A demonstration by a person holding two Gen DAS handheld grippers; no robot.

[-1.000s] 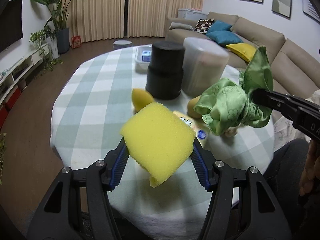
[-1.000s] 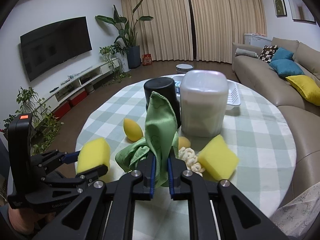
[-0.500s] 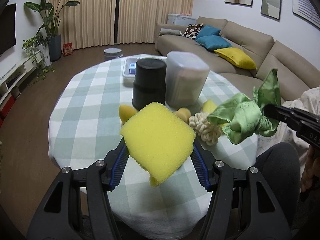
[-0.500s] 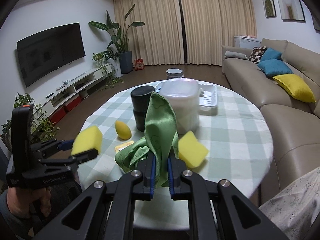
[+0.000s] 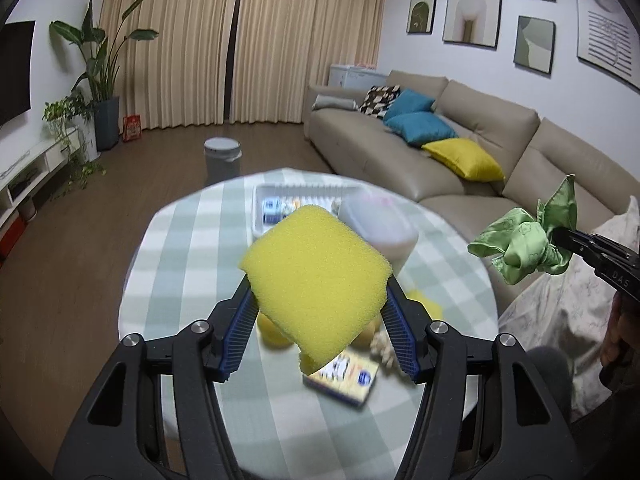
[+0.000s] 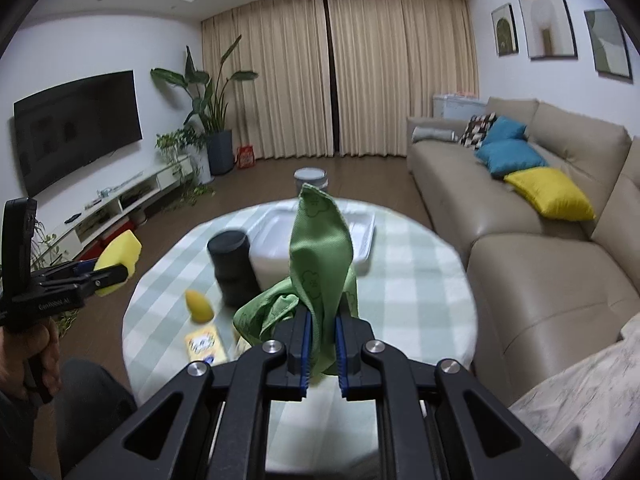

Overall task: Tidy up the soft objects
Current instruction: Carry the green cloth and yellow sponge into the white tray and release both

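Sponge (image 5: 316, 276), yellow and tilted on one corner, sits clamped between the blue pads of the left gripper (image 5: 318, 322), whose jaws stand part open around its width. The right gripper (image 6: 322, 350) is shut tight on a green cloth (image 6: 320, 256), one end standing up above the jaws and the rest bunched to the left of them.

Both have risen over the last second: the round table (image 6: 416, 280) with its checked cover was close under the jaws and now lies well below, most of its outline in sight. Sponge and cloth hang clear in the air, touching nothing.

Left behind near the table's near edge are a yellow egg-shaped sponge (image 6: 199, 306), a small printed box (image 6: 205, 346) and something pale and knotted (image 5: 382, 346), blurred. Toward the far edge stand a black canister (image 6: 233, 268), a frosted lidded container (image 5: 378, 226) and a white tray (image 5: 304, 190).

So two soft things seem lifted out of the clutter, probably on their way to wherever they get sorted; no destination shows yet, and several soft pieces still wait on the table.
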